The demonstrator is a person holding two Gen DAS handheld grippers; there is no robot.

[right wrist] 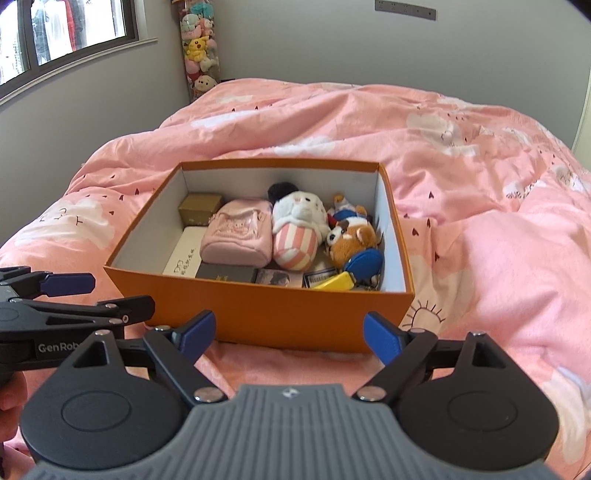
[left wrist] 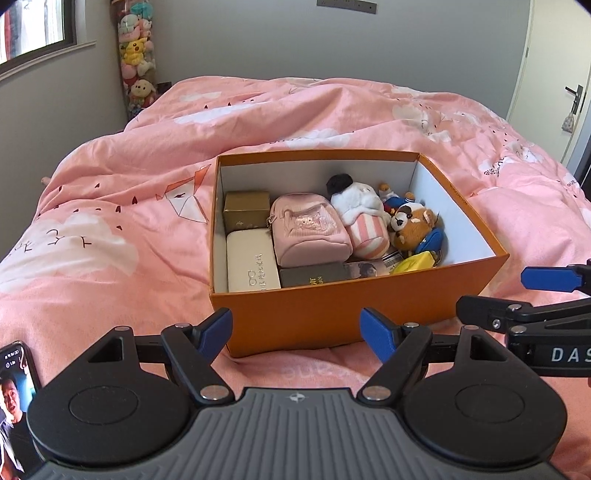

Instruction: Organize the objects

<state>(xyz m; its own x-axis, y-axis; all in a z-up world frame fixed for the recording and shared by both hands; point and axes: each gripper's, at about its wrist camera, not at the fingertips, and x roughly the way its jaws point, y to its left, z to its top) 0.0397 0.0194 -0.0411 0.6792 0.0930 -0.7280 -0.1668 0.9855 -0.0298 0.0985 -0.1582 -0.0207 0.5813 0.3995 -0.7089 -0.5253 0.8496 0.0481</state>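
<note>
An orange box [left wrist: 332, 317] [right wrist: 280, 314] sits open on the pink bed. Inside lie a gold box [left wrist: 245, 214], a cream glasses case [left wrist: 251, 264], a pink mini backpack [left wrist: 310, 232] [right wrist: 236, 236], a white striped plush [left wrist: 364, 221] [right wrist: 295, 232], a brown bear plush [left wrist: 415, 225] [right wrist: 351, 240], a blue pouch [right wrist: 364, 262], a yellow item [left wrist: 413, 263] and a dark box [left wrist: 314, 277]. My left gripper [left wrist: 297, 332] is open and empty in front of the box. My right gripper [right wrist: 288, 334] is open and empty, beside it.
The pink duvet [left wrist: 332, 114] is rumpled around the box. A phone [left wrist: 16, 398] lies at the near left. A column of plush toys [left wrist: 136, 55] stands in the far corner by the window [right wrist: 66, 33]. A door [left wrist: 557, 81] is at the right.
</note>
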